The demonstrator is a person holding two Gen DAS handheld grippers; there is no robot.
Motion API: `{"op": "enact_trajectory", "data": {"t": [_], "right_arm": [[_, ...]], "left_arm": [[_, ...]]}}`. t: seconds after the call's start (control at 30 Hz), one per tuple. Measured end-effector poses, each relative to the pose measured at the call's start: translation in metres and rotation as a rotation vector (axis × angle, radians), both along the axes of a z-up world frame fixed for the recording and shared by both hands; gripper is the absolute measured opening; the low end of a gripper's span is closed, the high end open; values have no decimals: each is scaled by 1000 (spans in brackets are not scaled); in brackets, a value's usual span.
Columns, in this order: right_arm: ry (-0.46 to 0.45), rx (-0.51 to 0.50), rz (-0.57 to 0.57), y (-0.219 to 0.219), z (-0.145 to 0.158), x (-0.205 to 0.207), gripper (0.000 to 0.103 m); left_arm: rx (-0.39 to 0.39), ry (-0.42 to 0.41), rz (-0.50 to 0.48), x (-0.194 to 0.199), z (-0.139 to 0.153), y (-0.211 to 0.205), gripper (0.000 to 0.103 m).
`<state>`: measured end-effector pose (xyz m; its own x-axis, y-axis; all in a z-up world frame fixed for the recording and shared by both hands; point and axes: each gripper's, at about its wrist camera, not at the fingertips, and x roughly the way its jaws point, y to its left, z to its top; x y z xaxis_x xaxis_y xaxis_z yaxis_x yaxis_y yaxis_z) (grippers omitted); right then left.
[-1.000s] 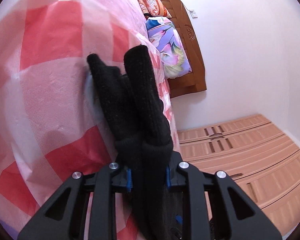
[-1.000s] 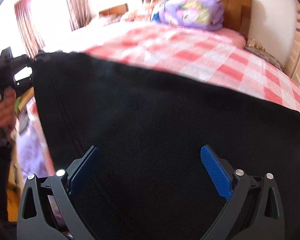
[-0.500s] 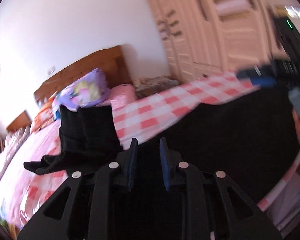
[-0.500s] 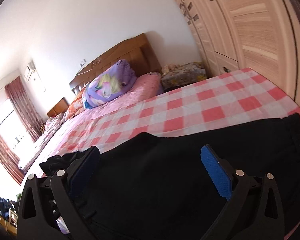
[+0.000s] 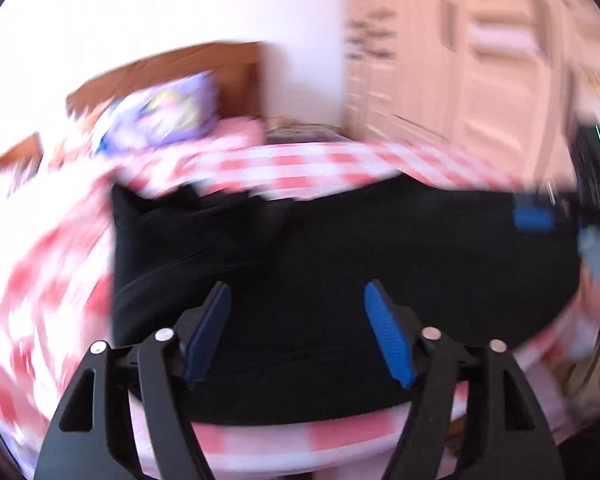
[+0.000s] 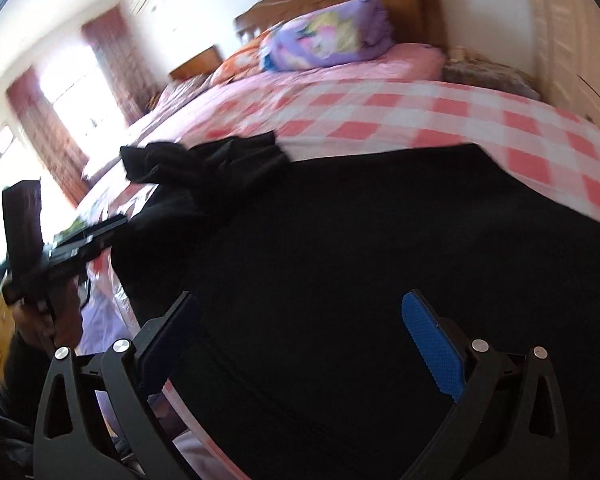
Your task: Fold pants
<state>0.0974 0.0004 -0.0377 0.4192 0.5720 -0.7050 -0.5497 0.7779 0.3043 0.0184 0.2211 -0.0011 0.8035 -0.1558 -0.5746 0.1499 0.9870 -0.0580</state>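
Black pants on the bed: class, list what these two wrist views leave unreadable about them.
- Waistband or cuffs: the left wrist view is motion-blurred, so the black pants show no seams.
- Near edge: the right wrist view cuts the pants off at the bottom, behind the right tool.
- Bunched end: too dark and crumpled to tell its layers.
- Left tool: open, nothing between its pads.

Left wrist view motion-blurred; pants (image 6: 340, 280) cut by frame edge.
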Motion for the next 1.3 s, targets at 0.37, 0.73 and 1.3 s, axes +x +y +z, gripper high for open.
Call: {"op": "enact_trajectory", "data": {"t": [0.37,0.73,1.3], "right_arm": [[159,11,130,127,-23,79,99],[346,244,110,140,-31,115,99],[286,369,-59,129,-4,112,32]], "left_arm": [[-85,262,65,158,31,98,74],[-156,-68,147,141,73,75,85],[229,12,182,1,-38,42,91]]}}
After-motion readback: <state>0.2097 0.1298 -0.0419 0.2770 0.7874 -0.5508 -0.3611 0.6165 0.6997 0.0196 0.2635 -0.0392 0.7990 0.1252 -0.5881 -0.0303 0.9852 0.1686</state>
